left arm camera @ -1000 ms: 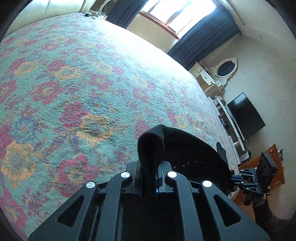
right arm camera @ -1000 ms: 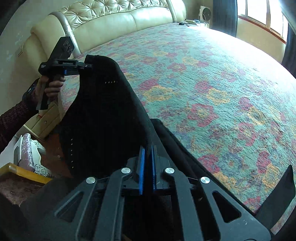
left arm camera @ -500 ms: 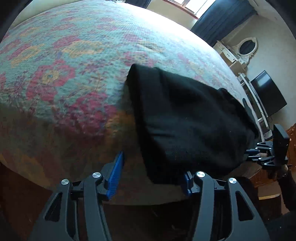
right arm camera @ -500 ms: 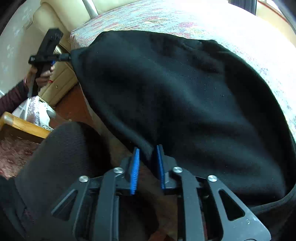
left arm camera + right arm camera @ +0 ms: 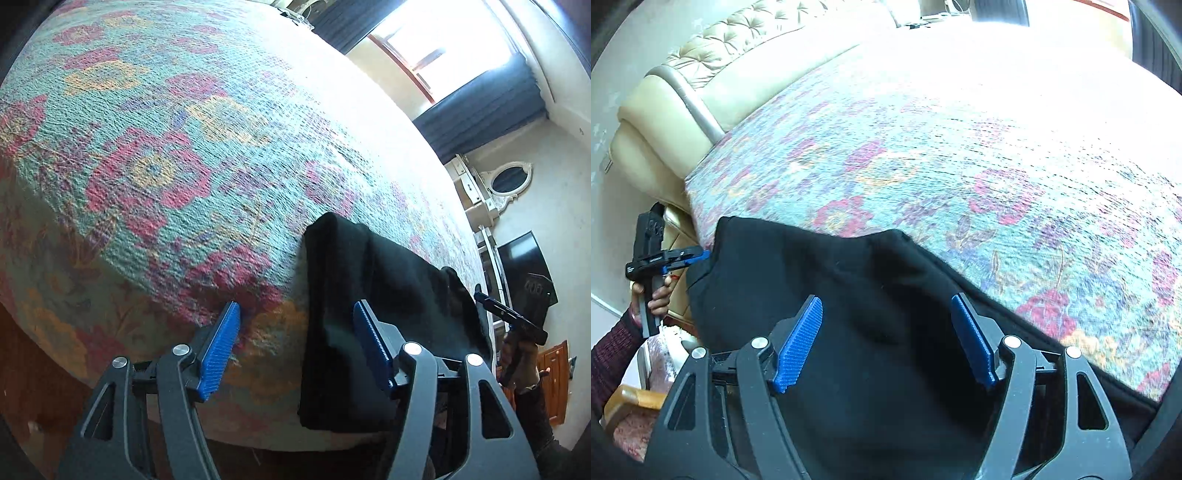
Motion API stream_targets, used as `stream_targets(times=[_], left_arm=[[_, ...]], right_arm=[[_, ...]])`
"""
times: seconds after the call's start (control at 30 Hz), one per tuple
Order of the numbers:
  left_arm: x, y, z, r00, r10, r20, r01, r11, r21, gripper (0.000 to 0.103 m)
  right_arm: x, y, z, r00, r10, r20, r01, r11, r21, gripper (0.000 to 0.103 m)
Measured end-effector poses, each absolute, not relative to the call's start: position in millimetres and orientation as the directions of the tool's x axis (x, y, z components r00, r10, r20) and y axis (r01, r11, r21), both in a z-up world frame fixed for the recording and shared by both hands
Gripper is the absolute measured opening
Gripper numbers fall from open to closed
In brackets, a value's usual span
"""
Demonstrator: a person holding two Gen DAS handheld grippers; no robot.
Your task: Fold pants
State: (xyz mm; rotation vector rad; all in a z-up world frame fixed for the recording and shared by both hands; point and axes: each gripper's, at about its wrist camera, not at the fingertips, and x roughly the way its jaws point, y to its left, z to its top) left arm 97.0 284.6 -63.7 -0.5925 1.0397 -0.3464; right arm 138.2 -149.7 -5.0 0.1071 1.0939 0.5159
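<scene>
The black pants (image 5: 373, 314) lie folded over the near edge of the bed (image 5: 155, 155) with the floral cover, one end hanging down the bed's side. My left gripper (image 5: 297, 332) is open and empty just off the pants' left edge. In the right wrist view the pants (image 5: 849, 302) spread across the bed's corner. My right gripper (image 5: 886, 332) is open and empty just above the cloth. Each gripper shows in the other's view, the right one at the far end (image 5: 513, 317), the left one at the pants' left corner (image 5: 683, 256).
A cream padded headboard (image 5: 701, 74) stands at the far left. A window with dark blue curtains (image 5: 480, 103), a white dresser with an oval mirror (image 5: 506, 177) and a black TV (image 5: 524, 266) line the far wall. A wooden cabinet (image 5: 554, 384) stands beside the bed.
Both grippers held the pants up a second ago. They laid them on the bed's edge, then let go: the left opened first, the right jaws have now opened wide too.
</scene>
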Motion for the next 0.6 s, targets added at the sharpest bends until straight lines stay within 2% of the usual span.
stream_targets(times=[0.1, 0.17, 0.2, 0.33, 0.4, 0.47, 0.6], left_arm=[[101, 297, -58, 0.524, -0.564, -0.638, -0.022, 0.739, -0.673, 0.065], [106, 301, -59, 0.530, -0.579, -0.620, -0.031, 0.718, -0.696, 0.075], [110, 299, -61, 0.518, -0.579, -0.630, -0.031, 0.723, -0.690, 0.075], [127, 274, -51, 0.517, -0.529, -0.672, 0.025, 0.795, -0.606, 0.079], [137, 255, -43, 0.505, -0.521, -0.688, 0.076, 0.821, -0.566, 0.079], [145, 233, -38, 0.499, -0.511, -0.700, 0.133, 0.843, -0.521, 0.079], [151, 198, -53, 0.432, -0.450, -0.782, 0.227, 0.893, -0.388, 0.079]], right_arm=[[164, -147, -25, 0.338, 0.425, -0.840, -0.317, 0.891, 0.324, 0.072], [178, -150, -39, 0.292, 0.471, -0.833, -0.290, 0.873, 0.392, 0.072], [180, -149, -47, 0.268, 0.503, -0.822, -0.278, 0.857, 0.434, 0.072], [190, -148, -57, 0.235, 0.554, -0.799, -0.272, 0.826, 0.493, 0.072], [193, -149, -54, 0.229, 0.555, -0.800, -0.283, 0.824, 0.491, 0.067], [197, -147, -51, 0.235, 0.551, -0.801, -0.299, 0.825, 0.480, 0.067], [207, -143, -55, 0.215, 0.565, -0.797, -0.312, 0.813, 0.492, 0.067]])
